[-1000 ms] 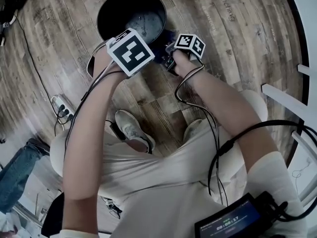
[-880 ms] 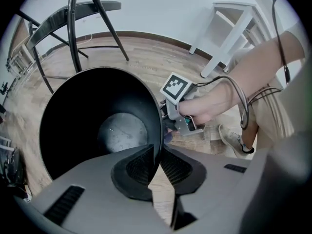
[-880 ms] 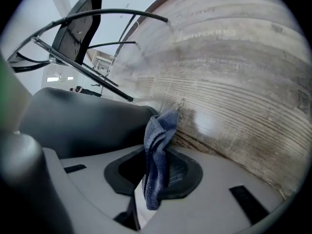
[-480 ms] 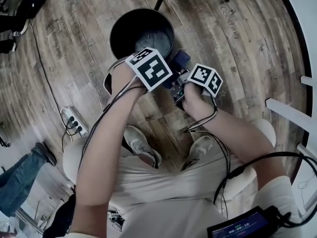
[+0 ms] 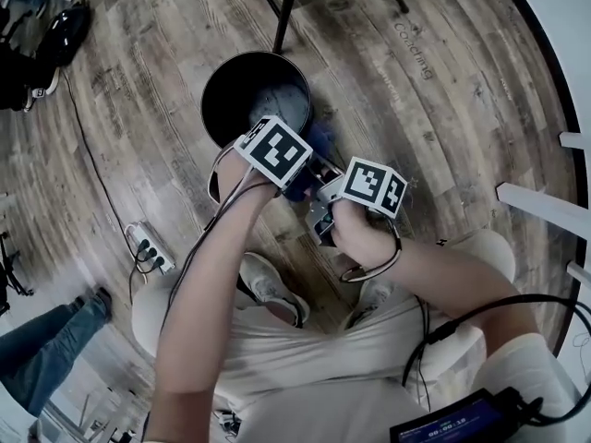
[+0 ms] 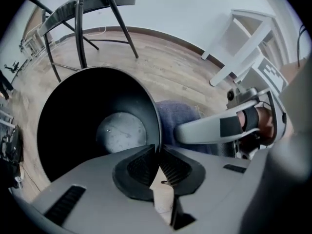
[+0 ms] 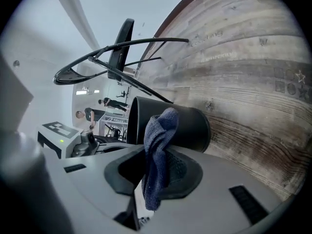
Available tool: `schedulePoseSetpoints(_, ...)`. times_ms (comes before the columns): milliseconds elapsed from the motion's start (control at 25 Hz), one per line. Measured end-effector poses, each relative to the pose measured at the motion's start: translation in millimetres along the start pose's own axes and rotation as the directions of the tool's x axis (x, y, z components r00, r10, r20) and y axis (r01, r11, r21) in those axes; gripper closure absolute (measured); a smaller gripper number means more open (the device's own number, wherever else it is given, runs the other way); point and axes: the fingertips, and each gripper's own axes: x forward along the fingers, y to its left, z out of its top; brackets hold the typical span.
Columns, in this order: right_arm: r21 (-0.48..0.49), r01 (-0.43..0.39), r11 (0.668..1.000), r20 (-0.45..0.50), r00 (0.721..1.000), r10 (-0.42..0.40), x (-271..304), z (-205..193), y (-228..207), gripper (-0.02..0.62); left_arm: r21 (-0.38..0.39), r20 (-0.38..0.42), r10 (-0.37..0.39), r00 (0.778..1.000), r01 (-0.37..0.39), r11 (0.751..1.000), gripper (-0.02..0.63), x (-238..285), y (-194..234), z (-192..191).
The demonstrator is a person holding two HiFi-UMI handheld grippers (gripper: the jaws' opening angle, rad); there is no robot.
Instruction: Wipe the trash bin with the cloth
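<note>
Left tool and right tool: grey, black-padded, each topped by a black-and-white marker cube. Black cables. Pale shirt, trousers, sneakers.

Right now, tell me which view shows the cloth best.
Right gripper view: the cloth hangs centre frame, clamped in the right gripper. Left gripper view shows only a blue patch behind the bin rim; head view, a small blue scrap beside the bin.

The round black trash bin stands upright and open, the bunched blue cloth just beside its wall.
</note>
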Motion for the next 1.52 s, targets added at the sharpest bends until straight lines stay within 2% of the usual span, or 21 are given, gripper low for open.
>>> schedulePoseSetpoints(120,-0.005,-0.011,1.0,0.01,1.0,0.011,0.3,0.8,2.0,0.532,-0.027,0.033,-0.008,0.999,0.009,1.0,0.566,-2.1,-2.9,2.7)
schedulePoseSetpoints(400,-0.031,0.007,0.999,0.003,1.0,-0.006,18.1,3.9,-10.0,0.532,-0.014,0.046,-0.006,0.999,0.007,1.0,0.566,-1.9,-3.0,3.7)
schedulePoseSetpoints(680,-0.021,0.083,0.996,-0.007,0.997,-0.083,40.4,6.6,-48.4,0.532,0.017,0.02,0.004,1.0,-0.004,1.0,0.571,-0.7,-3.3,3.3)
schedulePoseSetpoints(880,-0.044,0.132,0.99,-0.013,0.991,-0.132,57.7,11.9,-78.7,0.532,0.023,0.042,0.009,0.999,-0.01,1.0,0.574,-0.3,-3.1,5.9)
schedulePoseSetpoints(1080,-0.012,0.19,0.982,-0.079,0.979,-0.19,79.4,11.2,-119.2,0.532,0.044,0.054,0.012,0.998,-0.014,0.999,0.575,-0.5,-2.5,6.7)
schedulePoseSetpoints(1320,-0.026,0.253,0.967,-0.153,0.955,-0.254,99.4,13.3,-156.0,0.532,0.066,0.066,0.016,0.998,-0.02,0.998,0.578,0.1,-3.1,6.3)
schedulePoseSetpoints(1520,0.021,0.274,0.961,-0.228,0.938,-0.263,106.7,9.7,-172.7,0.532,0.062,0.065,0.008,0.998,-0.013,0.998,0.578,1.2,-2.9,5.3)
